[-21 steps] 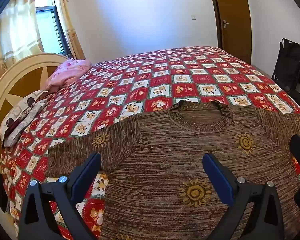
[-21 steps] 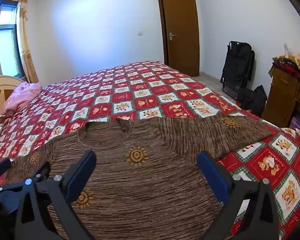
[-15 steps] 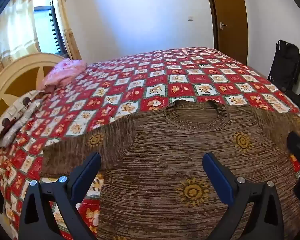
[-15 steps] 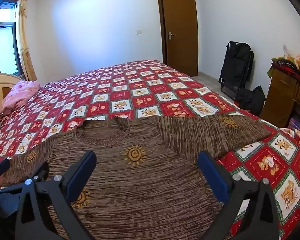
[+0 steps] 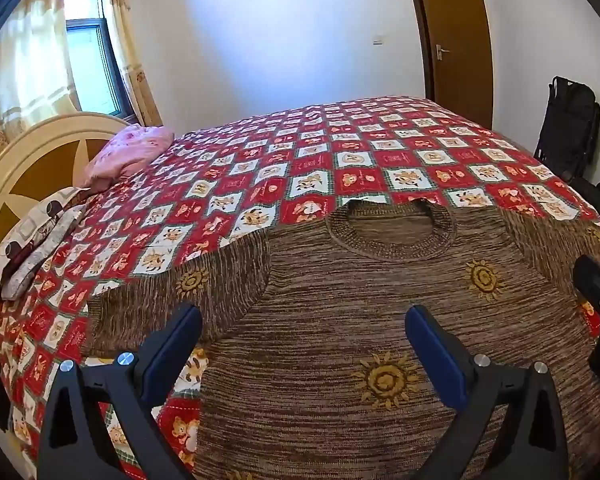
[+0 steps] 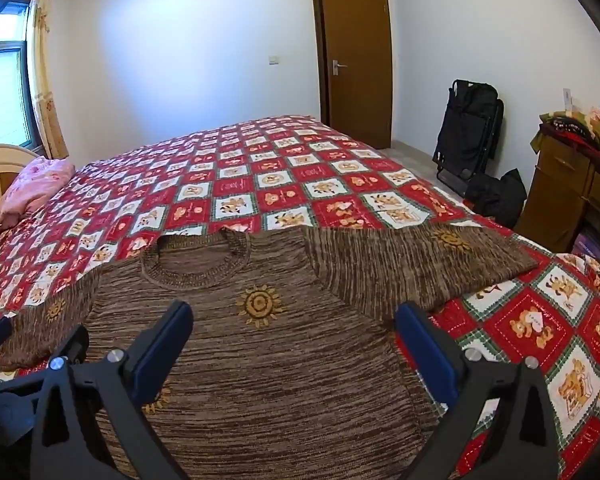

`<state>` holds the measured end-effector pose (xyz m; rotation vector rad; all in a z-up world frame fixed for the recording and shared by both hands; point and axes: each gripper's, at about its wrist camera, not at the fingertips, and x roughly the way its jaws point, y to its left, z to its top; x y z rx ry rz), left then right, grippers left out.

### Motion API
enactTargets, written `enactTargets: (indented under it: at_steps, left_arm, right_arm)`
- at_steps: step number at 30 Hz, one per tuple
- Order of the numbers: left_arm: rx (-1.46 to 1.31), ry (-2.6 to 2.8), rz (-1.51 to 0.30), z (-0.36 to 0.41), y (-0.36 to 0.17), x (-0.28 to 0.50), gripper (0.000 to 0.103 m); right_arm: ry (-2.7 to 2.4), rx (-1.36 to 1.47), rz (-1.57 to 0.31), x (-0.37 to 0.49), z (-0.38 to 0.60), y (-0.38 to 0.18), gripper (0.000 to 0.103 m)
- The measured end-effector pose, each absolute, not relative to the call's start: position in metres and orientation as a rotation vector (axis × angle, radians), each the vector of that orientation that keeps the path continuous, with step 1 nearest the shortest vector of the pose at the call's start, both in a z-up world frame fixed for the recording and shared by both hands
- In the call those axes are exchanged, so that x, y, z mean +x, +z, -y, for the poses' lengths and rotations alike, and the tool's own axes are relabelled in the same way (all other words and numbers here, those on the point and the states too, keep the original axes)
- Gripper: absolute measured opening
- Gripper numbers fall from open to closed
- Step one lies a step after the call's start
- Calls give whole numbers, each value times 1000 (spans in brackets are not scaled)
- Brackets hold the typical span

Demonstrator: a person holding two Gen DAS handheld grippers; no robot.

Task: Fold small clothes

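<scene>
Both tools, left tool point(image 5: 302, 344) and right tool point(image 6: 294, 338), gape empty above the flat brown sweater point(image 5: 380, 320); pinching one knit layer could drag it askew on the quilt point(image 5: 340, 168)

Black claw point(image 5: 303, 354) frames, blue finger pads point(image 5: 434, 354), silver screws

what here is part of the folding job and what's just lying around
Job: sweater spread flat on the quilt; left gripper and right gripper, both open.

Lying about: pink pillow, black bags, dresser with its clutter.
</scene>
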<state>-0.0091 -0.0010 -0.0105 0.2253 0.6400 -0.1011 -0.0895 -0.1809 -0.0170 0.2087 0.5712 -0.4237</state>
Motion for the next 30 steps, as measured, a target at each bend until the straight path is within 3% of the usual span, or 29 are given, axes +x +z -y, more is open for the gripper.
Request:
enactTargets:
  at_steps: [30]
  left_arm:
    - [135, -79, -738, -16, -18, 3, 102]
  right_arm:
    - [-433, 205, -594, -83, 179, -19, 103]
